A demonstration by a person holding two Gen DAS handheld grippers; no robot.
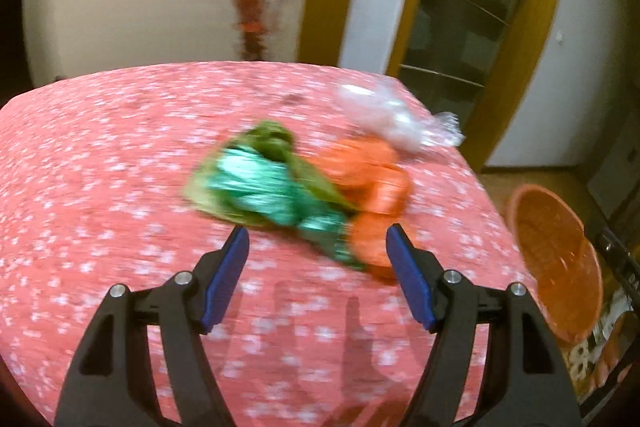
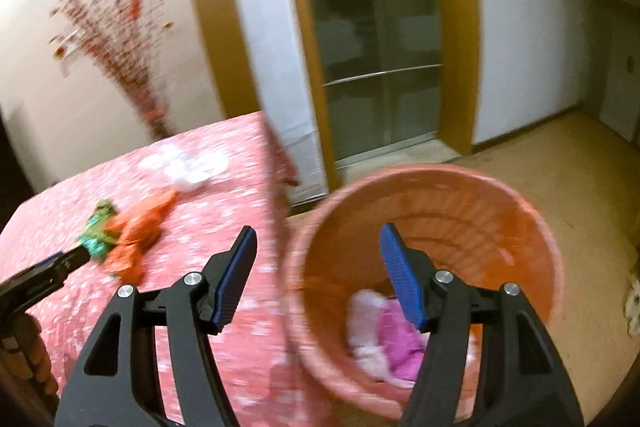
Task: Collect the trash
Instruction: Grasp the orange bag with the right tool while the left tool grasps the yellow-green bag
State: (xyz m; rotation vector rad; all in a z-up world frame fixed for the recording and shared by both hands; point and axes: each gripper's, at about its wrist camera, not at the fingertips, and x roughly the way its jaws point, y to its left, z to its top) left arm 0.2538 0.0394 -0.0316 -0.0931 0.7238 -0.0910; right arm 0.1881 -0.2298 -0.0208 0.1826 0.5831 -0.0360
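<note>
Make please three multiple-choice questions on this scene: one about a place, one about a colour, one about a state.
1. Where does the orange basket stand?
A. on the table
B. on the floor beside the table
C. on a chair

2. What colour is the wrapper nearest the left gripper?
A. green
B. black
C. blue

3. How is the right gripper?
A. shut on a wrapper
B. shut, empty
C. open, empty

Answers:
1 B: the basket sits below the edge of the table, on the floor.
2 A: a green wrapper lies just ahead of its fingertips.
3 C: its jaws stand apart with nothing between them.
</note>
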